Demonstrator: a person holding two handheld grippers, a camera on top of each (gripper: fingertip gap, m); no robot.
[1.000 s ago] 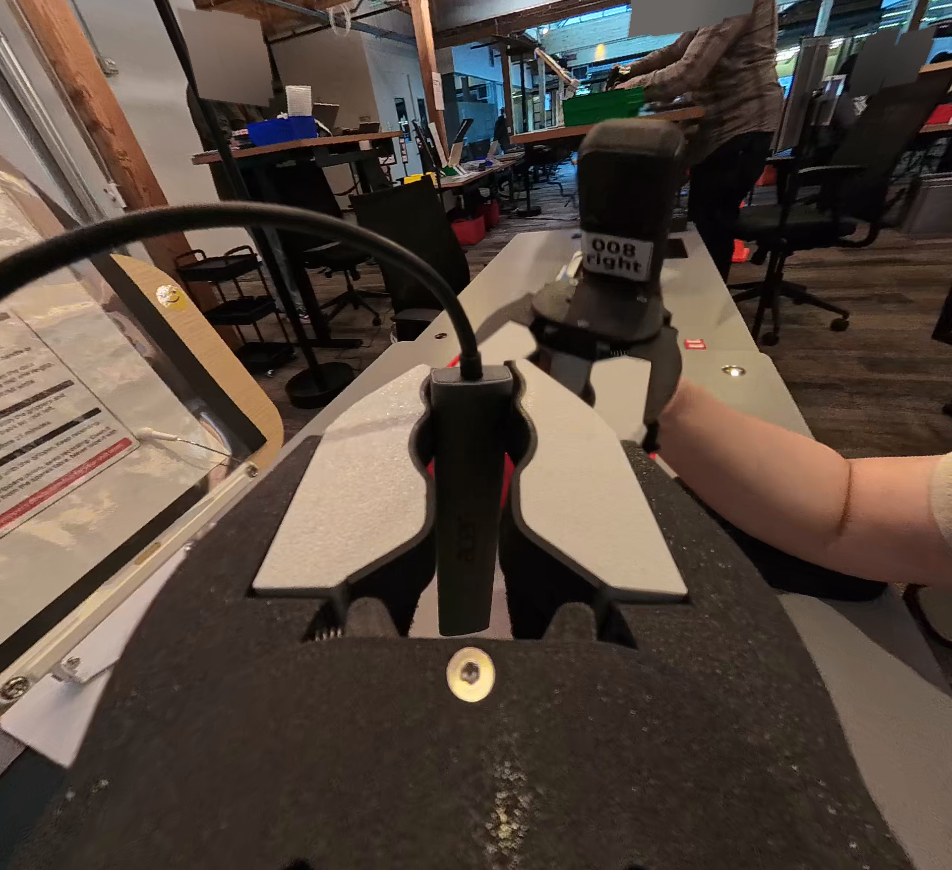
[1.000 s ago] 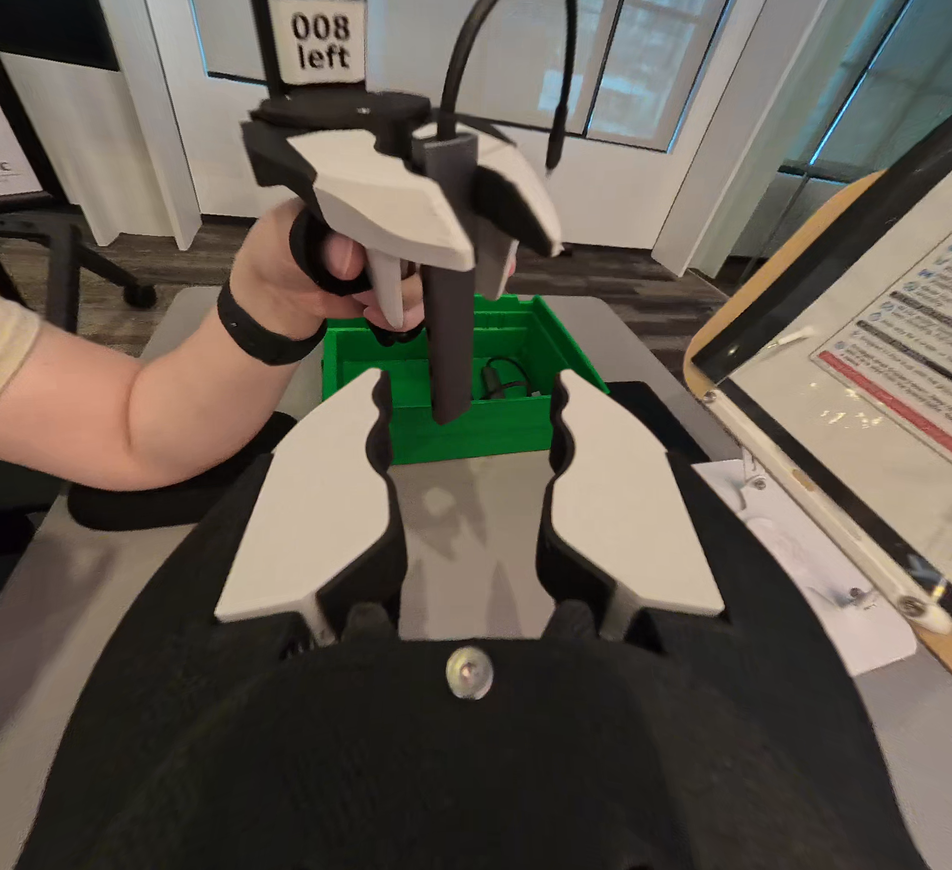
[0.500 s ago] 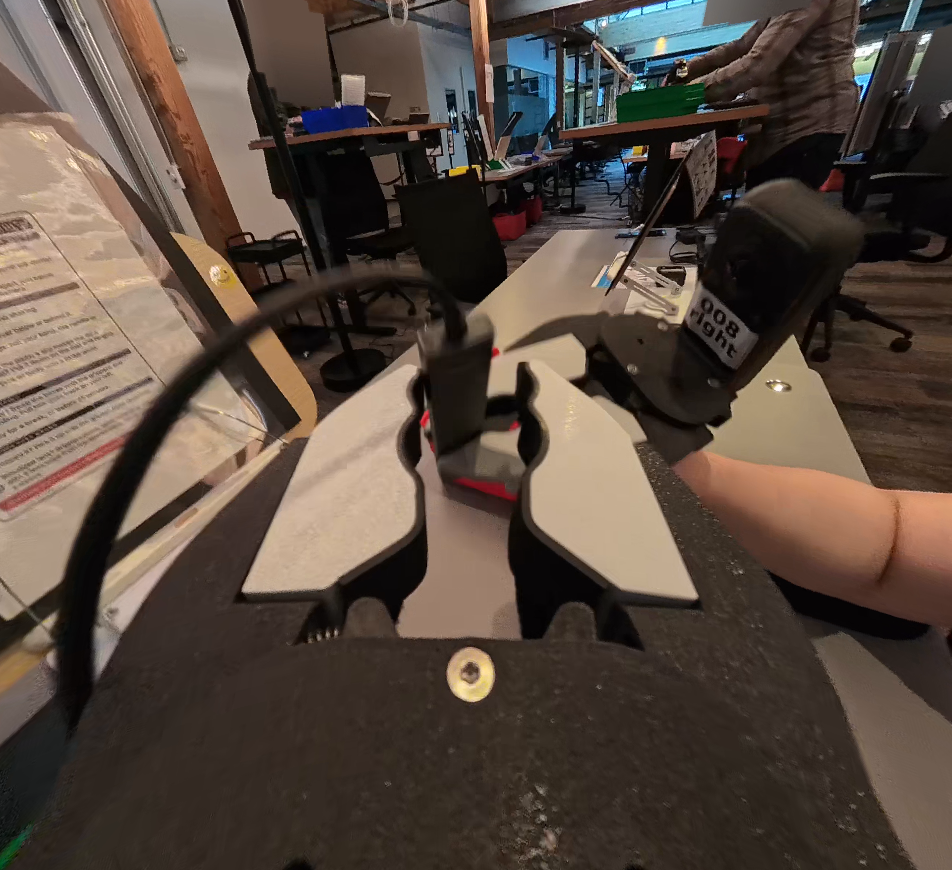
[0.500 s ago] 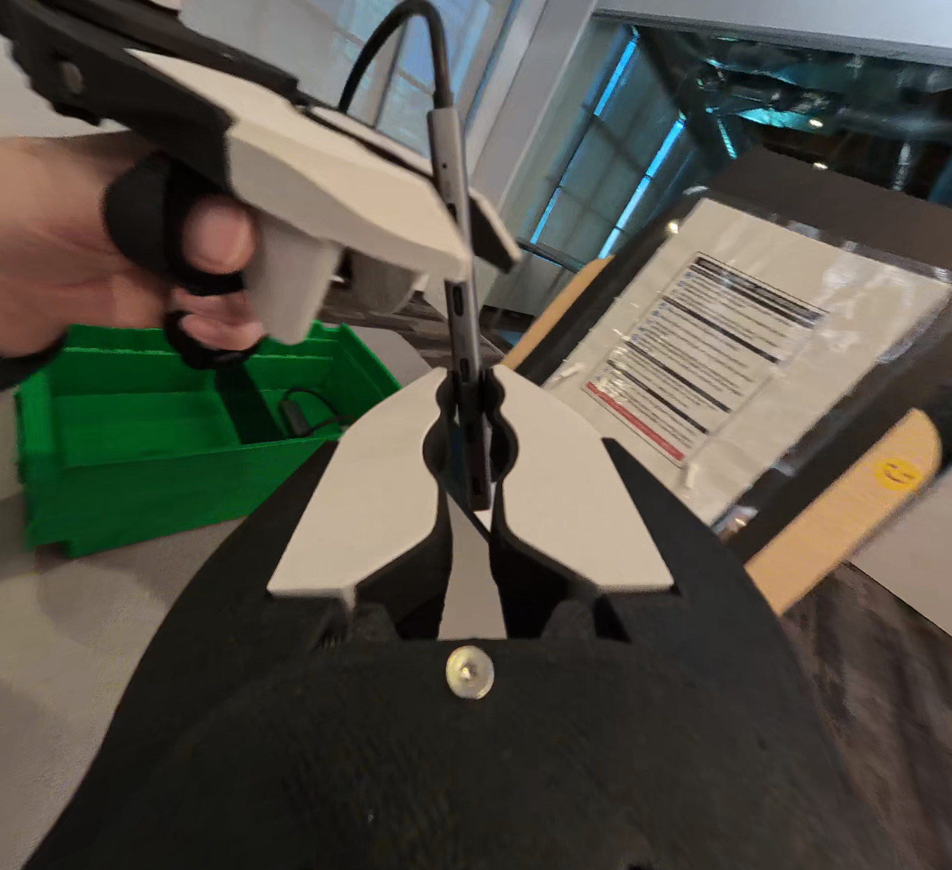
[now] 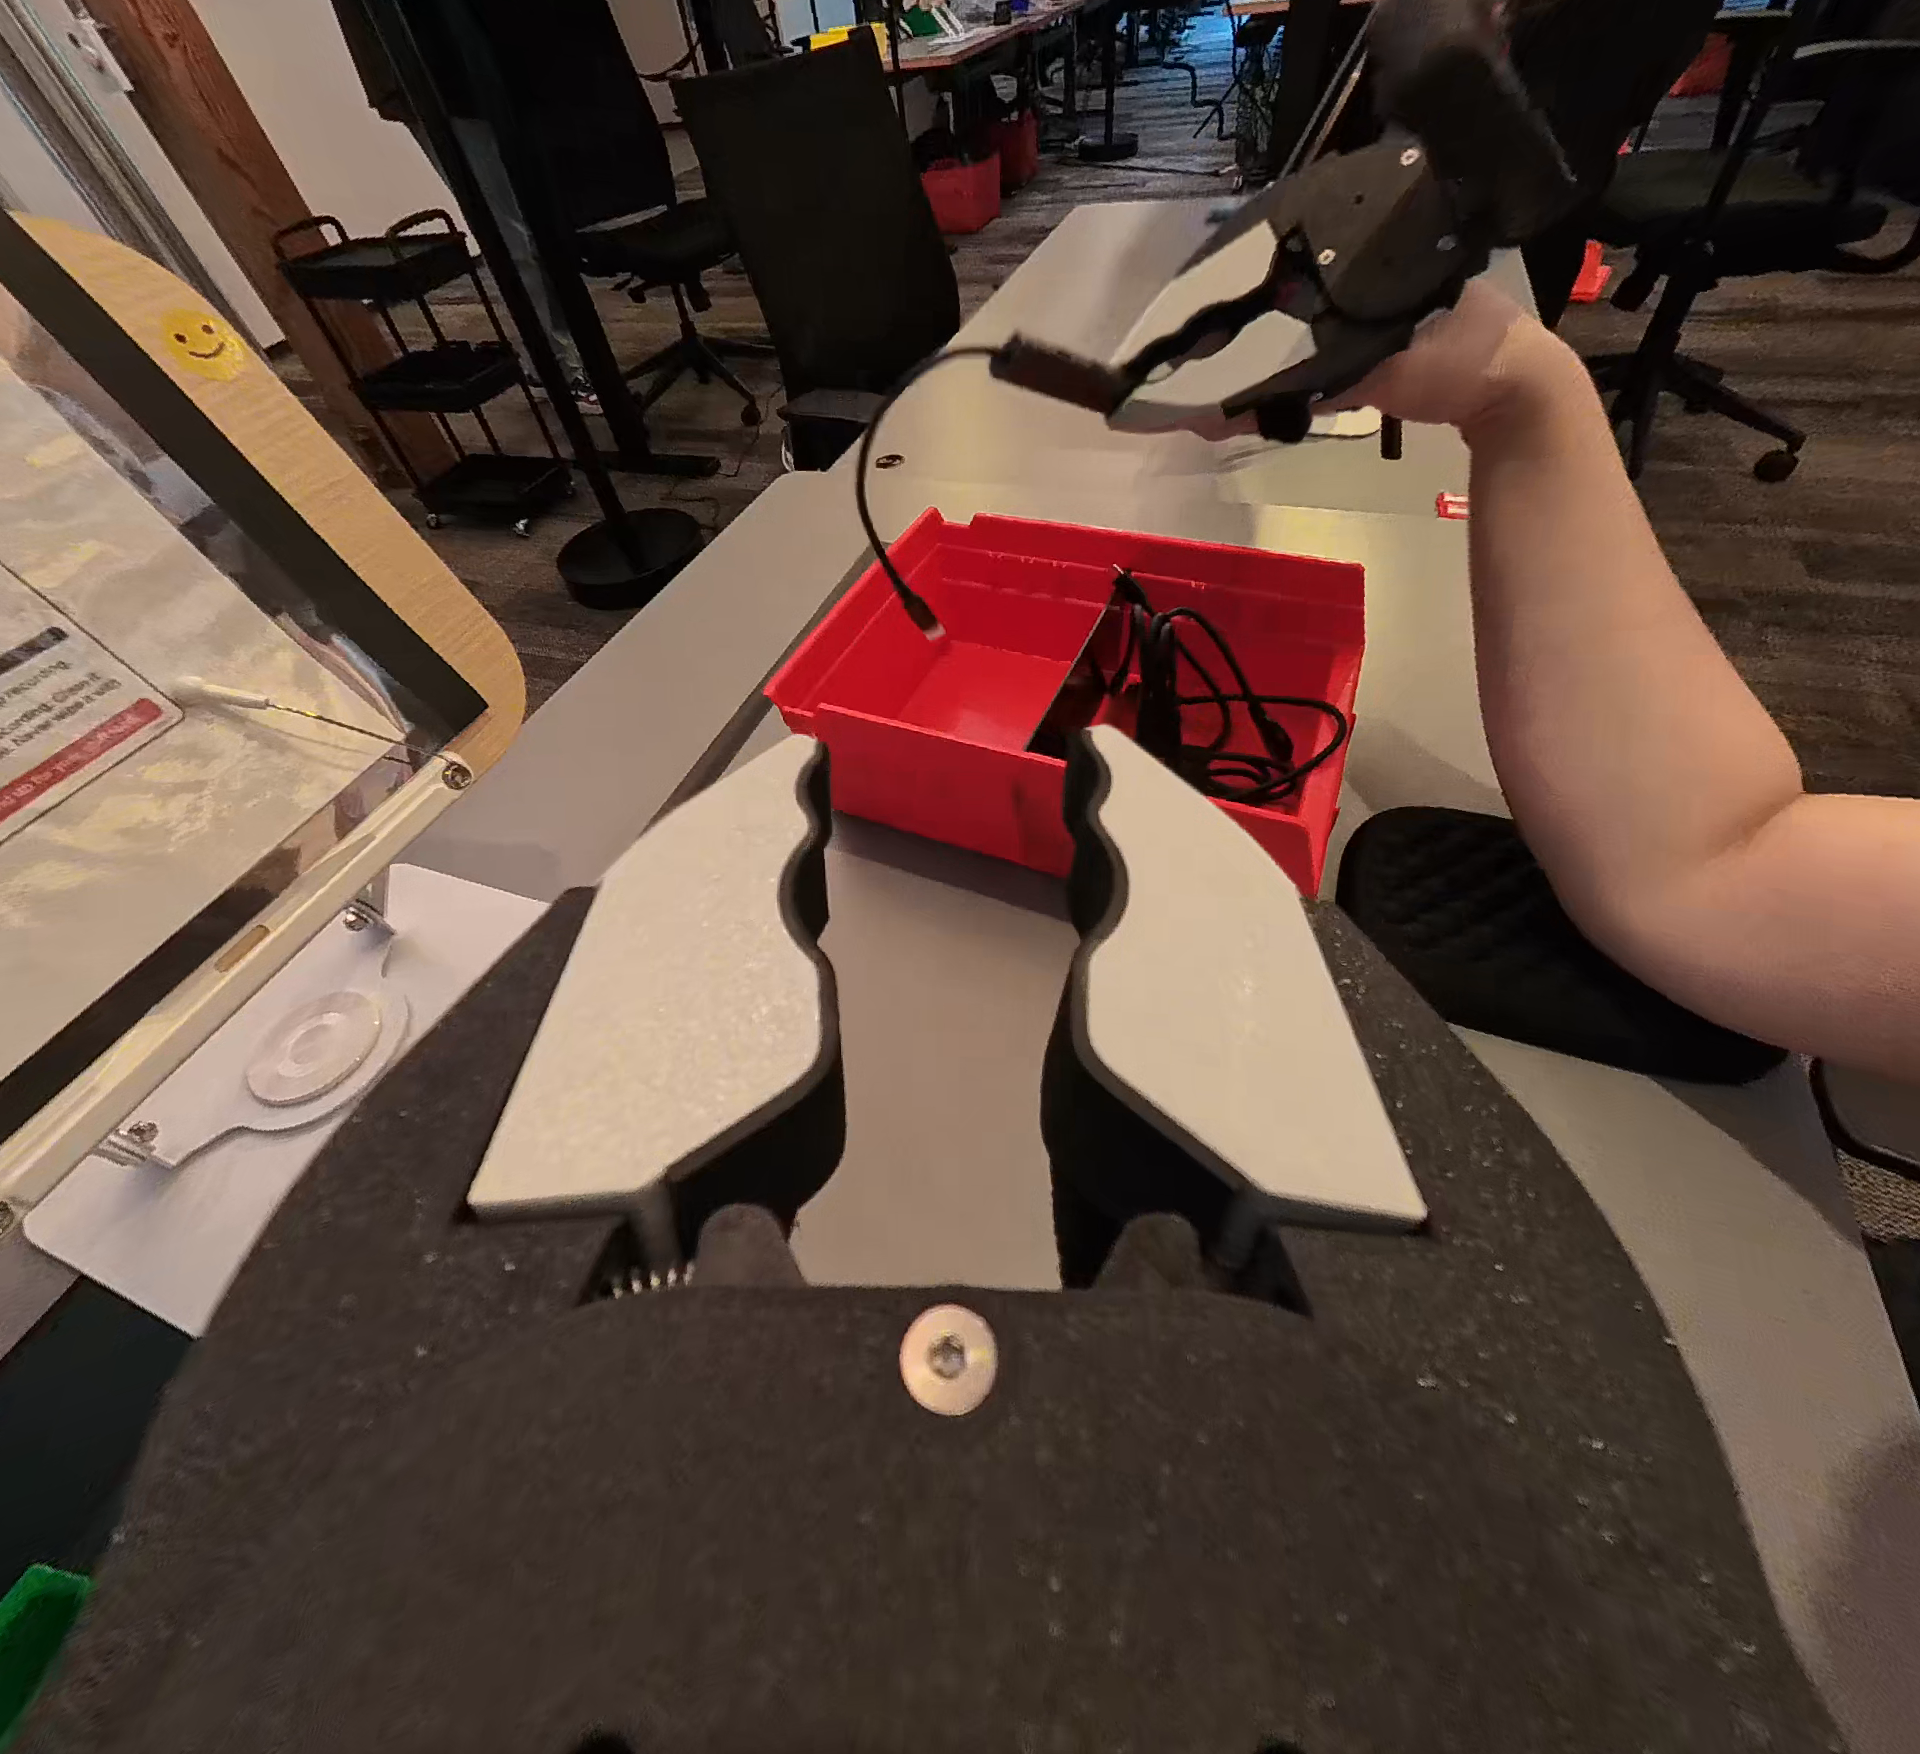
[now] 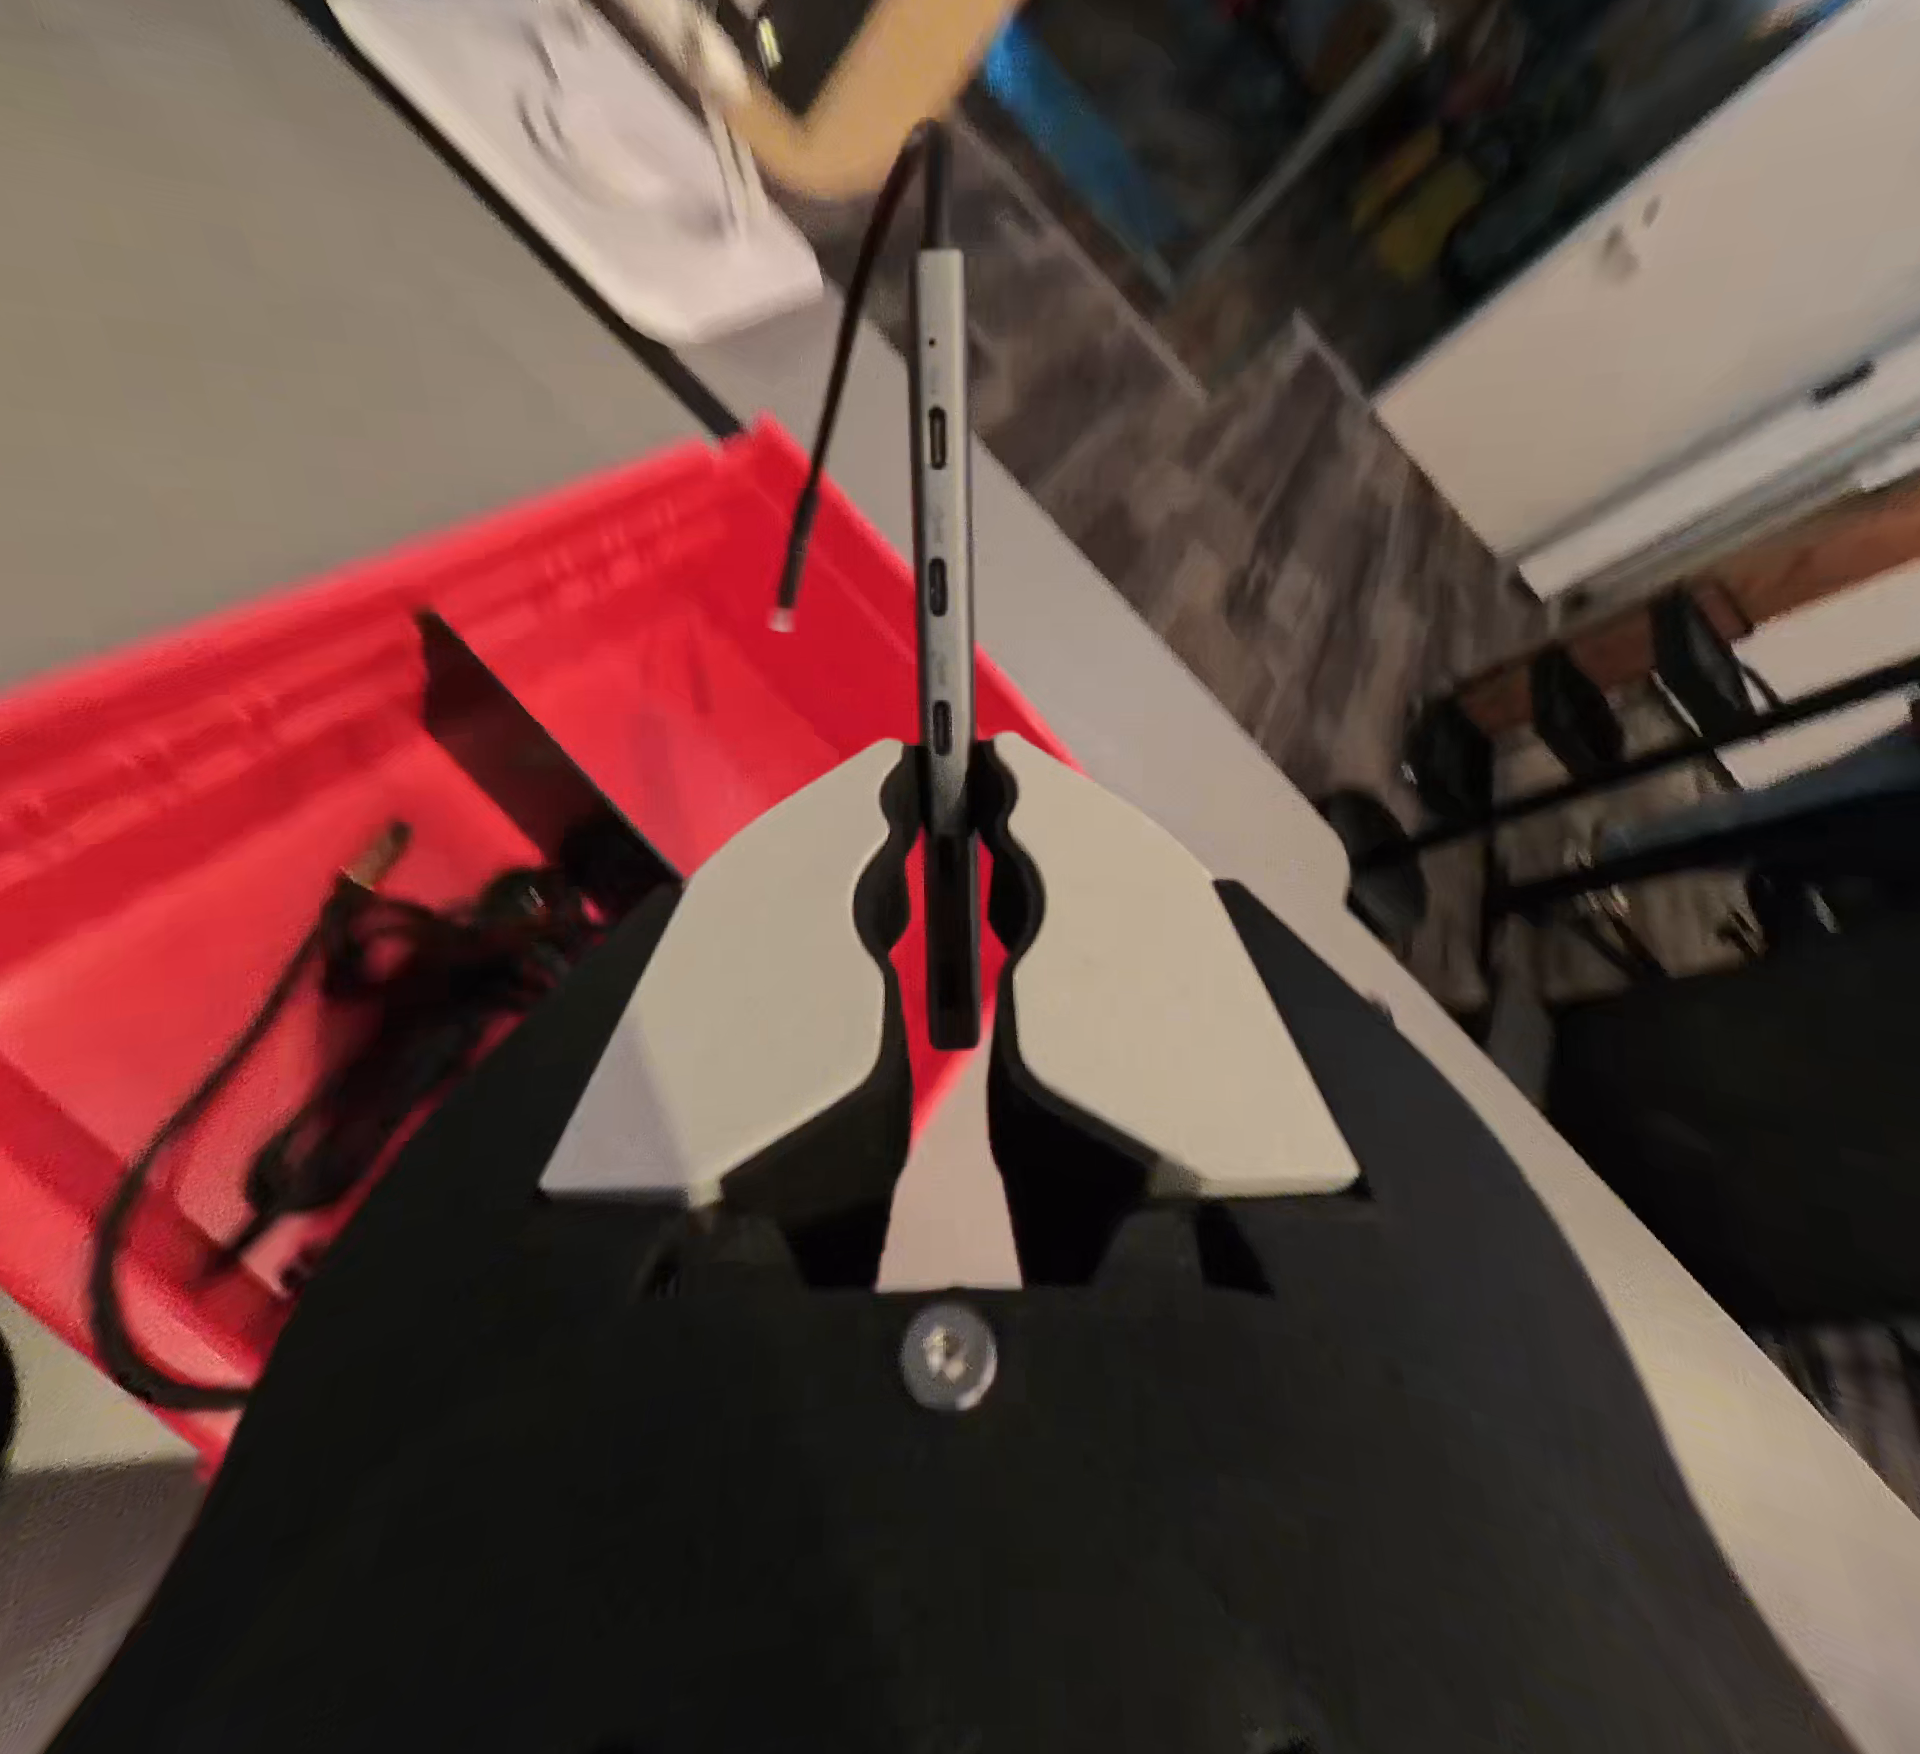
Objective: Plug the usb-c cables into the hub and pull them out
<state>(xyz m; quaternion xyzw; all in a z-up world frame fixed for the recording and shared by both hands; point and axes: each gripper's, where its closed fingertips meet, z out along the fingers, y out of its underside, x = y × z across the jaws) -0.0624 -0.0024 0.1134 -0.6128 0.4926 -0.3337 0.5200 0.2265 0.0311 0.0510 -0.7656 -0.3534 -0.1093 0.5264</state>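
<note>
My right gripper (image 6: 945, 759) is shut on the slim grey USB-C hub (image 6: 940, 499), which stands on edge with its ports showing. The hub's short black tail cable (image 6: 842, 374) hangs free over the red bin (image 6: 260, 665). In the left wrist view the right gripper (image 5: 1174, 379) holds the hub (image 5: 1049, 369) above the red bin (image 5: 1143, 546). A tangle of black USB-C cables (image 5: 1205, 707) lies in the bin's right compartment and also shows in the right wrist view (image 6: 436, 935). My left gripper (image 5: 948, 759) is open and empty, low over the table just in front of the bin.
A framed sign board (image 5: 208, 665) on a clear stand is at the left of the grey table (image 5: 623, 738). A black arm pad (image 5: 1507, 935) lies under the person's forearm at the right. A green bin corner (image 5: 31, 1621) shows at bottom left. Office desks and chairs stand behind. The left gripper's tips are roughly 30 cm from the right gripper's.
The hub passed from my left gripper to my right. My left gripper opened and drew back. My right gripper shut on the hub and carried it over the red bin.
</note>
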